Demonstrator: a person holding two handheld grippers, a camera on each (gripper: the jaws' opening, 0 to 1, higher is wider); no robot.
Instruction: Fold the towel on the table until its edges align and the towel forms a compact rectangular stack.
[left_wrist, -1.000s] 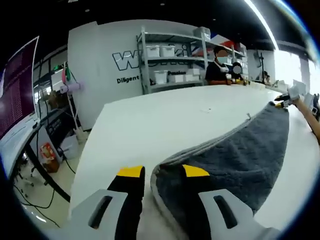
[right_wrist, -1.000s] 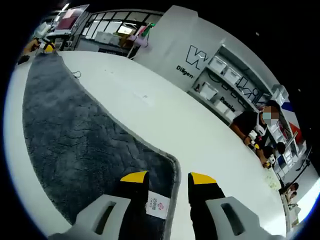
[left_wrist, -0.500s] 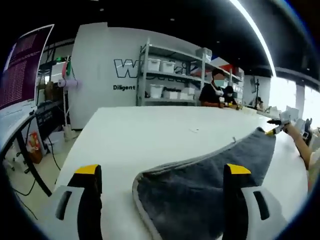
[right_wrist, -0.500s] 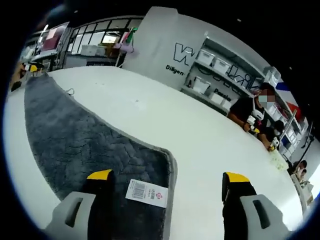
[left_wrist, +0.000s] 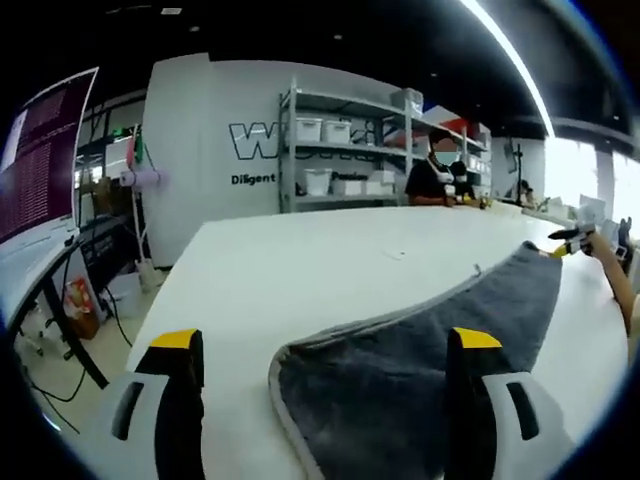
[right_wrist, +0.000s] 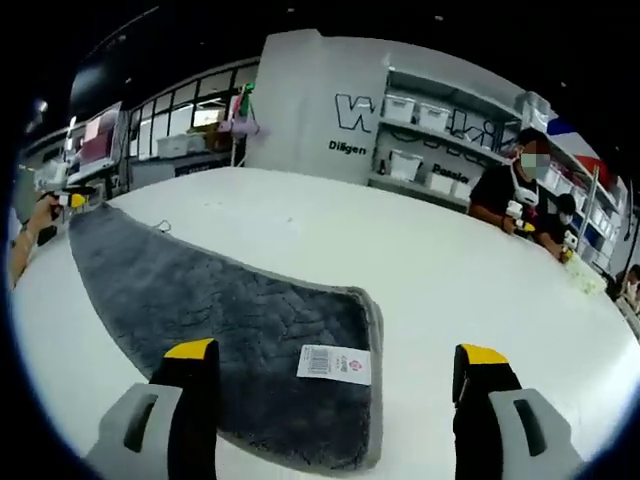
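White table (left_wrist: 300, 260) stretches toward a grey wall with shelving, and on it the dark grey towel (right_wrist: 220, 310) lies flat and unfolded, a white barcode label (right_wrist: 334, 364) near its right end. Left gripper (left_wrist: 325, 345) and right gripper (right_wrist: 338, 355) hover with jaws spread wide, each straddling one towel corner, holding nothing. Far off, white storage bins (left_wrist: 322, 102) sit on metal shelves (left_wrist: 345, 140), contents unclear, beside seated people (right_wrist: 505, 195).

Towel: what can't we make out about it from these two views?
- Left gripper view: the towel near edge runs off the bottom, behind the open left claw.
- Right gripper view: print on the white label is too small to read; the far end by the hand is warped.
- Whether it lies single or doubled: cannot tell.
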